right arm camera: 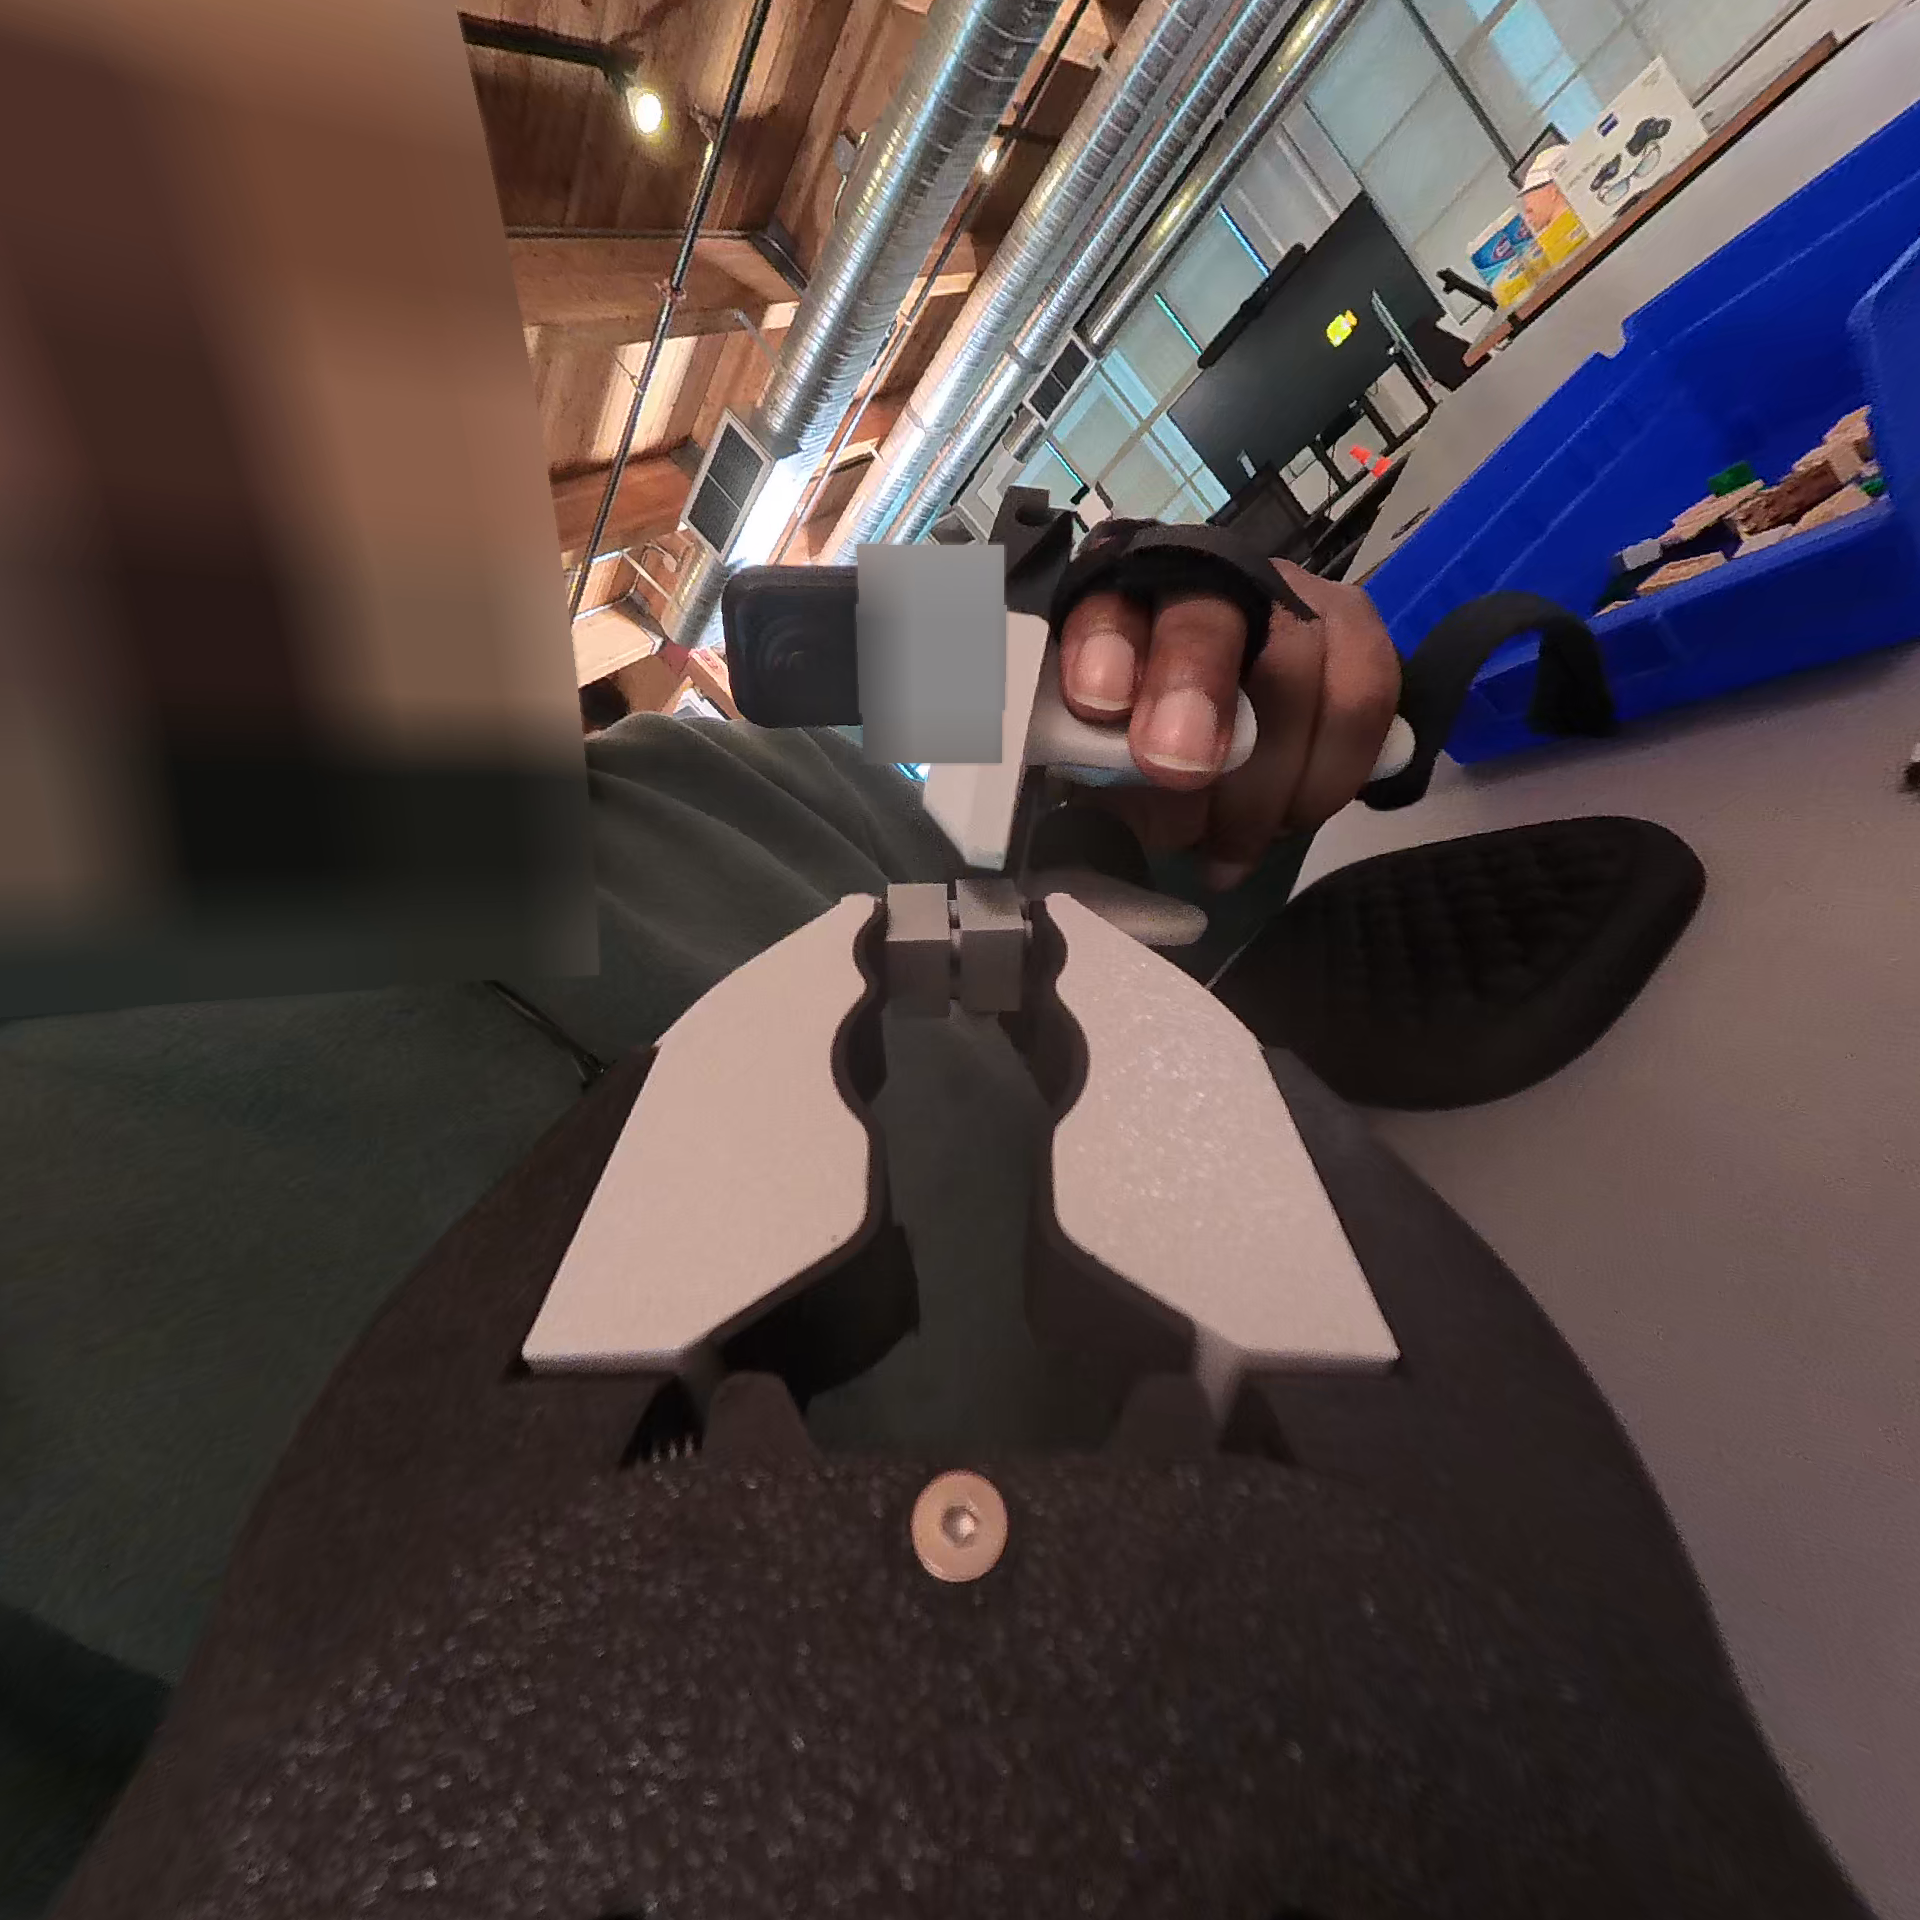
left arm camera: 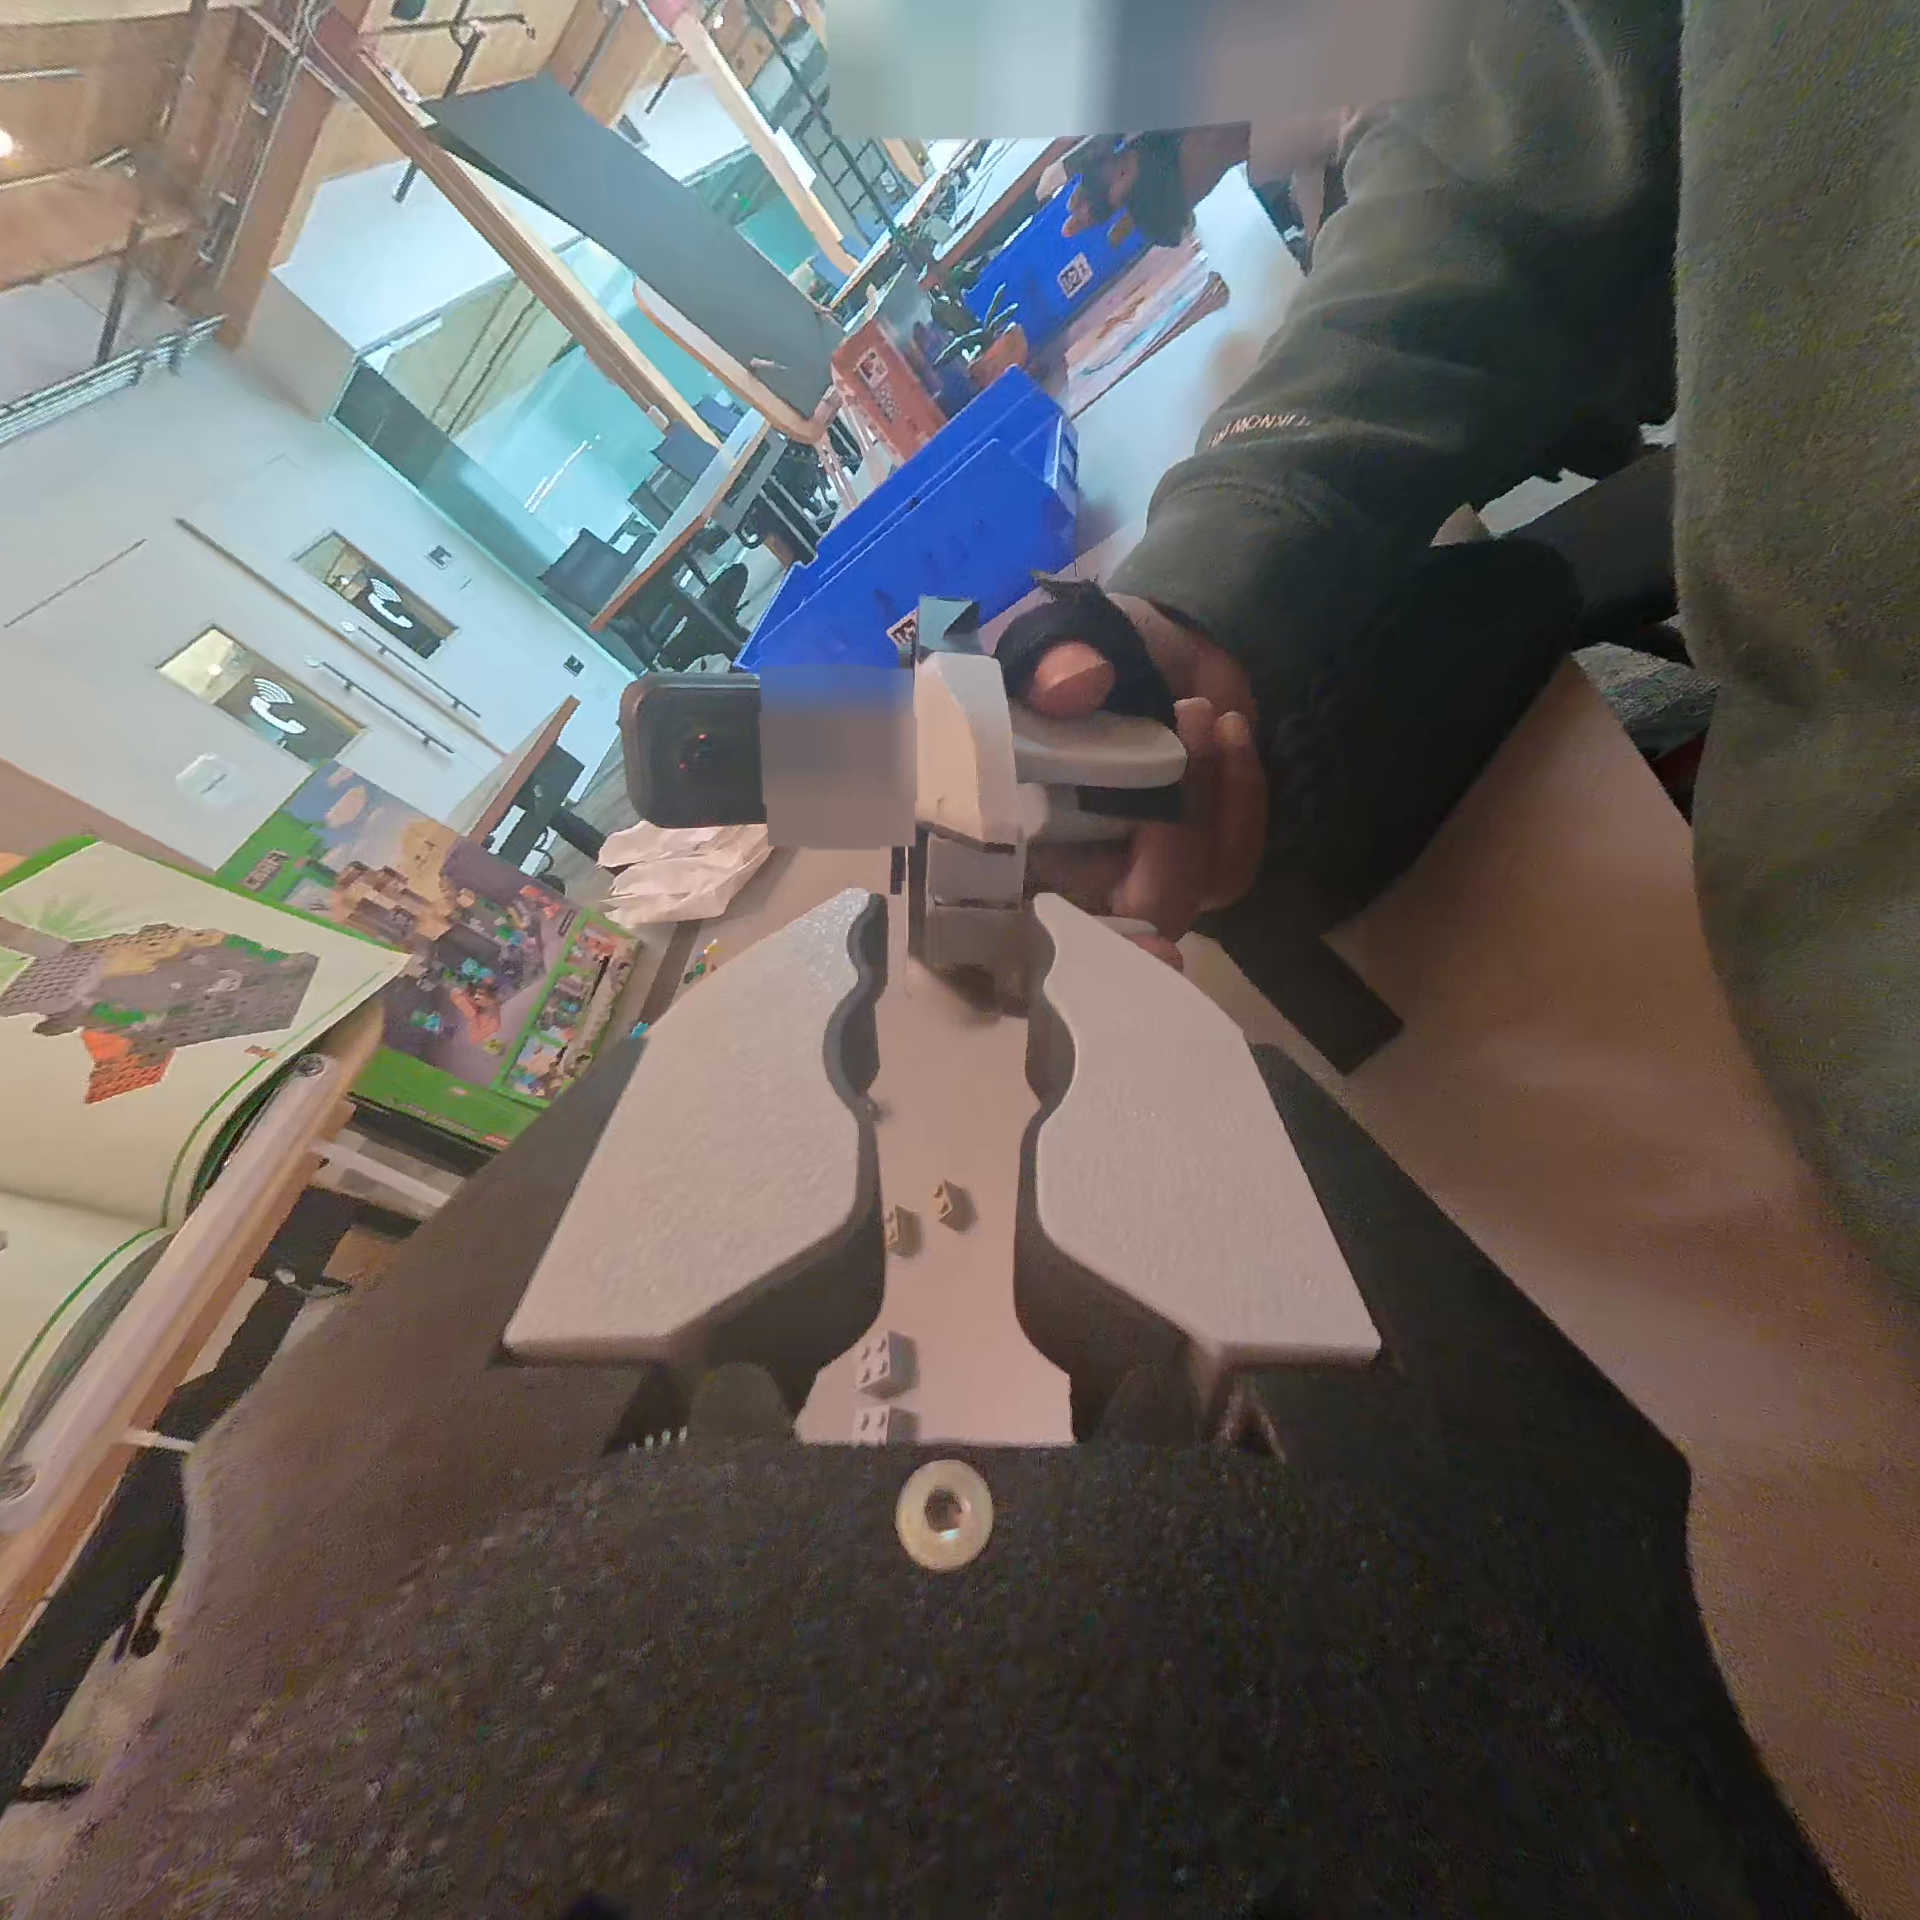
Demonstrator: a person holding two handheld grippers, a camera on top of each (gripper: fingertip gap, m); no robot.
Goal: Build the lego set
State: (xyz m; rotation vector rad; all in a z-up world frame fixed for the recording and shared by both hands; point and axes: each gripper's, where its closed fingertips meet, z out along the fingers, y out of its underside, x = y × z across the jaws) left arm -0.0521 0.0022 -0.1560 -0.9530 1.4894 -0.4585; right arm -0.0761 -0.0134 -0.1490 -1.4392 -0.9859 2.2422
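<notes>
My right gripper (right arm camera: 956, 930) is shut on a pair of joined grey bricks (right arm camera: 951, 956), and both pads press their outer sides. The same bricks (left arm camera: 971, 914) show in the left wrist view, standing between the fingertips of my left gripper (left arm camera: 956, 925). A gap shows between the left pad (left arm camera: 868, 935) and the bricks, so that gripper is open around them. The two grippers face each other tip to tip above the table, each held by a hand. The right gripper's body (left arm camera: 966, 748) and the left gripper's body (right arm camera: 997, 727) show in the opposite views.
Small tan and grey loose bricks (left arm camera: 914, 1226) lie on the grey table (left arm camera: 1558, 1143). Blue bins (left arm camera: 935, 540) (right arm camera: 1662, 499), one with bricks, stand behind. A boxed brick set (left arm camera: 468, 956) and an open booklet (left arm camera: 156, 987) lie at left. A black mesh pad (right arm camera: 1455, 956) lies at right. The tips of both grippers are at nearly the same place.
</notes>
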